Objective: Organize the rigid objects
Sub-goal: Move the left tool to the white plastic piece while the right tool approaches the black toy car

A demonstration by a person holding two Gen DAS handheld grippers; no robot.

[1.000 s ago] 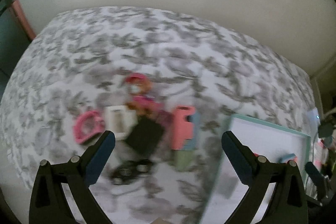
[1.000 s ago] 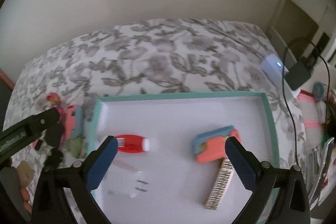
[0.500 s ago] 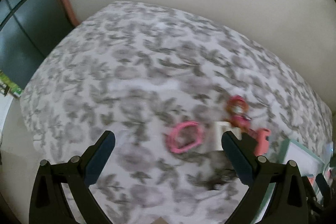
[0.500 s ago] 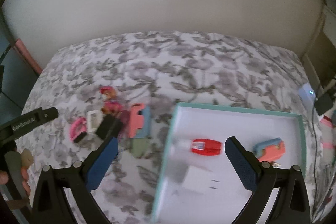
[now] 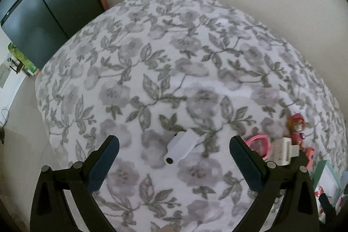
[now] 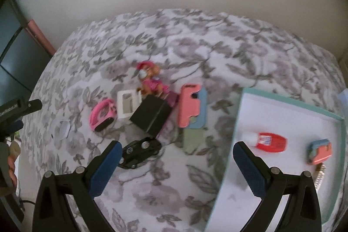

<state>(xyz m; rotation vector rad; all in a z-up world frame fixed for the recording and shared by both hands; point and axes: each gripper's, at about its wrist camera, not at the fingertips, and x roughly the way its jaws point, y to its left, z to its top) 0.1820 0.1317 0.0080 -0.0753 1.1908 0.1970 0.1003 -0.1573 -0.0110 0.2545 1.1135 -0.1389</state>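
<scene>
- Left gripper [image 5: 174, 152]: the jaws are spread wide and hold nothing; a small white device [image 5: 182, 148] lies flat on the floral bedspread [image 5: 152, 62] between and just ahead of the two fingers, tilted diagonally to the jaw line.
- Step in hand, as judged: the white device is to be picked up by the left gripper. A good grasp is obtained when the jaws are turned square to its long sides, lowered until the pads bracket the body, and only then closed; the soft cover may yield, so pressing down is best avoided.
- Right gripper [image 6: 175, 161]: the jaws are likewise spread and empty, held above the bedspread near a black toy car [image 6: 139, 152].
- Remaining loose items: a black box [image 6: 151, 115], a pink iron-shaped toy [image 6: 102, 114], a white frame [image 6: 127, 103], a pup figure [image 6: 150, 80] and a pink-and-blue piece [image 6: 191, 108] are clustered together.
- Destination: the teal-rimmed tray [image 6: 282, 99] lies to the right and already holds a red bottle [image 6: 268, 141].
</scene>
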